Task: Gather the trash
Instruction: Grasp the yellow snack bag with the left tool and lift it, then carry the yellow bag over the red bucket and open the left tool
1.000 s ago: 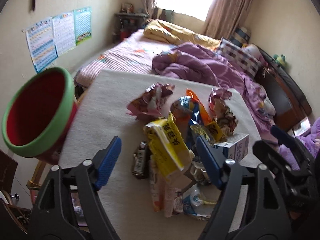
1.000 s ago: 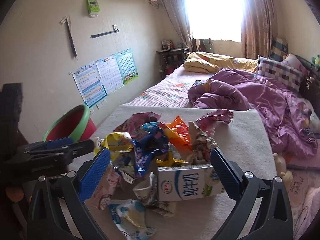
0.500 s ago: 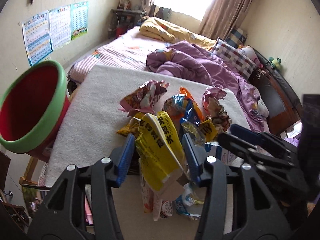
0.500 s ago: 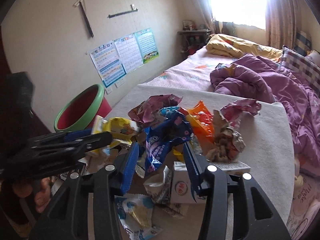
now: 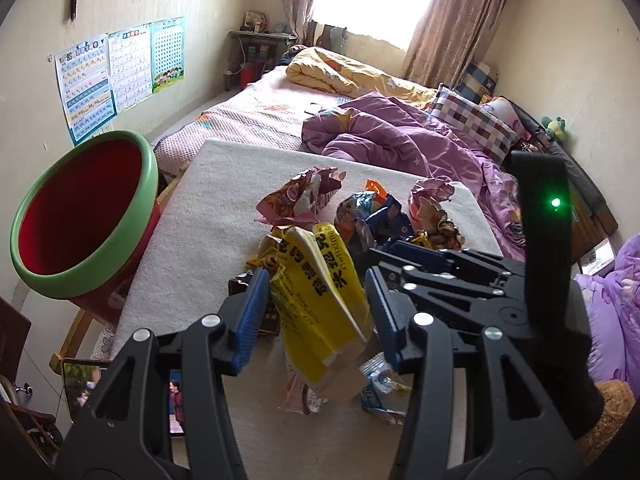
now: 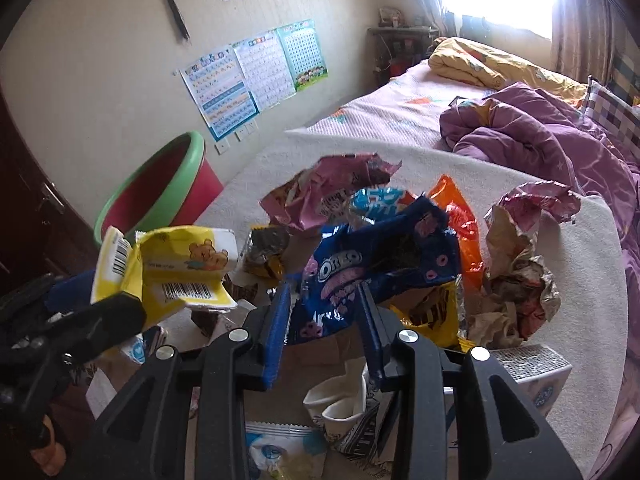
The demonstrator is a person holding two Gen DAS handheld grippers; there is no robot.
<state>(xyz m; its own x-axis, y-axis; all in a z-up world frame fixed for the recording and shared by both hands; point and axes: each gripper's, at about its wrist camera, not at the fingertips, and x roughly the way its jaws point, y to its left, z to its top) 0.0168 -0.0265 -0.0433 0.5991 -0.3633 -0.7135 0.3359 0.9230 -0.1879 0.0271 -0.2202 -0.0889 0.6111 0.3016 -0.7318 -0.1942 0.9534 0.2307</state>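
Note:
A pile of snack wrappers lies on the white-covered table. My left gripper is shut on a yellow packet with black print, held up off the pile; the same yellow packet shows at the left of the right wrist view. My right gripper is closing, and its blue pads pinch the lower end of a blue Oreo wrapper. A red bin with a green rim stands tilted off the table's left edge, also seen as the red bin behind the pile.
A pink wrapper, an orange wrapper, crumpled foil, a milk carton and a paper cup remain in the pile. A bed with a purple quilt lies beyond the table.
The left jaws narrowed onto the yellow packet, which now stands clear of the pile. The right gripper came down and forward over the pile and narrowed from wide open around the blue wrapper.

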